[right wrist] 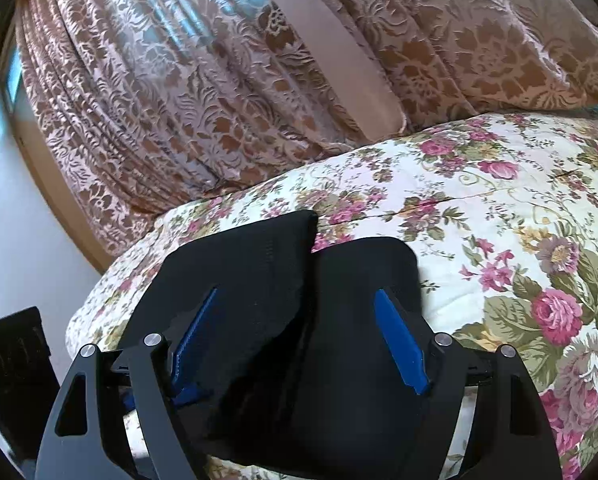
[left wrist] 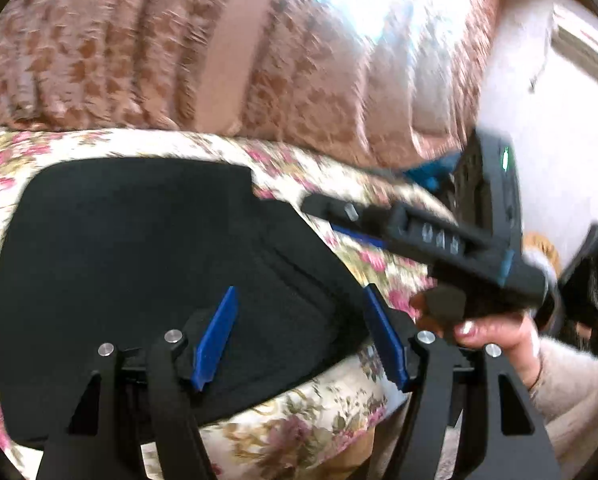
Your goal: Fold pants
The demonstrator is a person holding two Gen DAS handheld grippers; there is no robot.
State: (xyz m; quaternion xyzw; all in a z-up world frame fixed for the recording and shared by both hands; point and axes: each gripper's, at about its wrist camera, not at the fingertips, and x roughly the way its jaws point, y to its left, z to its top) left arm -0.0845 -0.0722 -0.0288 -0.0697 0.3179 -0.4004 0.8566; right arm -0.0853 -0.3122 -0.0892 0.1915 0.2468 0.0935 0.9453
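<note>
Both jaws wide (empty), over pants

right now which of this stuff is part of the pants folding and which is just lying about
Part of the job:
- black pants, folded on the bed
- left gripper, open
- right gripper, open
- floral bedspread, the work surface

Just there:
- patterned curtain
- white wall

Bedroom: floral bedspread, curtains.

Matt black cloth pants on floral quilted bedspread — blue ridged plastic fingers.
</note>
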